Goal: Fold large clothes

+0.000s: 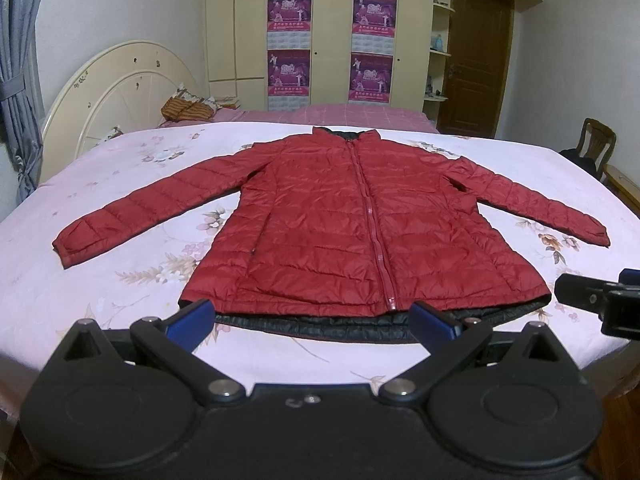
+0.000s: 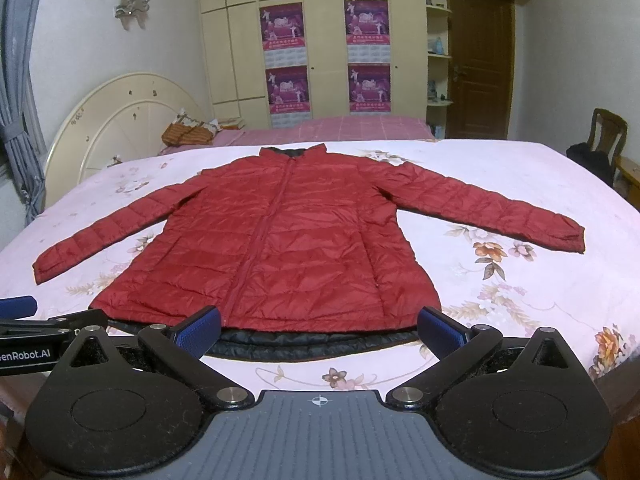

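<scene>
A red quilted jacket (image 1: 328,220) lies flat and zipped on the bed, both sleeves spread out, collar at the far side, black lining showing along the near hem. It also shows in the right wrist view (image 2: 280,240). My left gripper (image 1: 316,322) is open and empty, hovering just before the hem. My right gripper (image 2: 320,330) is open and empty, also just before the hem. The right gripper shows at the right edge of the left wrist view (image 1: 600,300). The left gripper shows at the left edge of the right wrist view (image 2: 24,316).
The bed has a pink floral sheet (image 1: 120,192) and a cream headboard (image 1: 112,88) at the left. A wardrobe with posters (image 1: 332,40) and a brown door (image 1: 476,60) stand behind. A wooden chair (image 1: 596,144) stands at the right. A curtain (image 1: 20,80) hangs at the left.
</scene>
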The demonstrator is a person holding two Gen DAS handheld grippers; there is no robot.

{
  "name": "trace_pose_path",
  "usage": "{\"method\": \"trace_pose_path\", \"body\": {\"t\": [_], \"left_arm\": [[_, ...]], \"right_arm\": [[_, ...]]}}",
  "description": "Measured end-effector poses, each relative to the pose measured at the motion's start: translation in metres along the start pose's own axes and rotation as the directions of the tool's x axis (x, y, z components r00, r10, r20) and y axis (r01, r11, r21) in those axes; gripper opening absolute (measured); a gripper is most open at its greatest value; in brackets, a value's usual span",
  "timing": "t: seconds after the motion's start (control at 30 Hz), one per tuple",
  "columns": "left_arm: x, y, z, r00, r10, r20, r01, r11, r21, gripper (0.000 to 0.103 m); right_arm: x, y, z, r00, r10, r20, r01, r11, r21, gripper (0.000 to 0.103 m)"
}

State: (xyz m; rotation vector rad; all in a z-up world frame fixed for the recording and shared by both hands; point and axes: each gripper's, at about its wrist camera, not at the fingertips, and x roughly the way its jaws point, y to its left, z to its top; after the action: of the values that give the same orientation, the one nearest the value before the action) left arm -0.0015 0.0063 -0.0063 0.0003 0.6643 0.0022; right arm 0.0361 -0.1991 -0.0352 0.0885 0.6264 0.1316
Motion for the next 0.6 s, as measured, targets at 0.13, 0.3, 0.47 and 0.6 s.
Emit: {"method": "trace_pose_path", "body": {"t": [0.13,0.3,0.47,0.6], "left_arm": [[-0.0005,-0.0001,-0.0008,1.000,0.002,0.002,-0.002,1.000,-0.003,0.103],[-0.0009,0.0002,-0.0009,1.000,0.002,0.002,-0.002,1.000,-0.003,0.103],[-0.0010,0.0003,-0.0011,1.000,0.003,0.002,-0.003,1.000,-0.004,0.103],[-0.0026,0.0001,-0.0016,1.000,0.008,0.003,-0.008,1.000,-0.011,0.103]], "right_arm": [[0.0001,-0.0030,-0.0013,1.000,-0.002,0.002,0.002,1.000,0.001,0.103],[-0.0036,-0.0056,0.0006,1.000,0.000,0.003,0.000,1.000,0.001,0.103],[-0.0038,-0.0052,0.0011,1.000,-0.001,0.003,0.001,1.000,0.000,0.103],[-0.0038,-0.0048,0.0011,1.000,-0.002,0.003,0.002,1.000,0.000,0.103]]}}
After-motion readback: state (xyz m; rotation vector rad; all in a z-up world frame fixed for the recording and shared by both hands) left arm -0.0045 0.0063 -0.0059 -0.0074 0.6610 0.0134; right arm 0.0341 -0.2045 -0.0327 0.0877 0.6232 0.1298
